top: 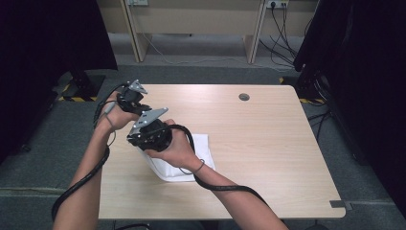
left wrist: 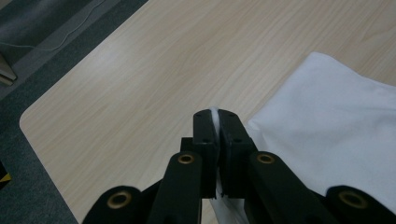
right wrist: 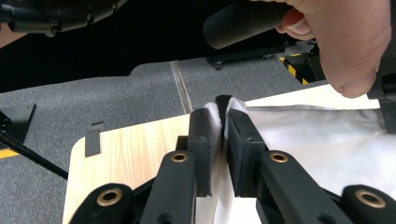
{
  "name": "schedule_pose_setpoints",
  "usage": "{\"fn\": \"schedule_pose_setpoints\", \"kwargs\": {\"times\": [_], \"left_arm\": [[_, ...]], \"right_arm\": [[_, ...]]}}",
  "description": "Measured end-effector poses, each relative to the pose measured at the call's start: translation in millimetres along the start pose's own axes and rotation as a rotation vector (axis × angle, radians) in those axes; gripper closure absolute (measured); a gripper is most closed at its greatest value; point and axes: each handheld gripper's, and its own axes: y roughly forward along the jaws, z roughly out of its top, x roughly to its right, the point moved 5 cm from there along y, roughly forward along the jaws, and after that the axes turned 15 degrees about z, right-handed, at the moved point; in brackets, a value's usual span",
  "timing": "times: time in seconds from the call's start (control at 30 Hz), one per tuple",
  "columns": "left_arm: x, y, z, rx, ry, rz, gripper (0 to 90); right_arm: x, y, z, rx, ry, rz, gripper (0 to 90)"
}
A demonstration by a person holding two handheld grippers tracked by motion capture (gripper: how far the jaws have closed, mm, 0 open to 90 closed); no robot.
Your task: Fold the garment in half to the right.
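Currently both grippers pinch the white cloth [top: 182,165], which lies on the table [top: 268,143] toward its near left part, one edge lifted. Left gripper [left wrist: 215,114]: jaws clamped nearly together, a thin sliver of cloth edge between the pads. Right gripper [right wrist: 219,112]: jaws narrow too, thicker bunch of fabric squeezed between them.

Step looks like a fold or a spread in progress, both hands gripping one side of the cloth close together. Next move probably calls for carrying that edge across or pulling the hands apart while keeping both pinches tight; a slip at the thin left pinch seems the risk.

High view gives the layout: hands side by side over the cloth's left end, cables trailing back. It hides the pads. Gripper views give the pinches; right gripper view also catches the left hand [right wrist: 345,42] close above.
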Motion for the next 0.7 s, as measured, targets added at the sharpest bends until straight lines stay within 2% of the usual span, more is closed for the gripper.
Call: {"fn": "schedule_pose_setpoints", "kwargs": {"times": [0.33,0.7], "left_arm": [[7.9,2.8,8.1,0.003,0.013,-0.011,86.0],[16.6,9.1,10.4,0.002,0.007,-0.024,85.9]], "right_arm": [[1.0,-12.5,-5.7,0.005,0.002,-0.011,81.2],[5.1,-22.0,-17.3,-0.005,0.009,-0.020,81.1]]}}
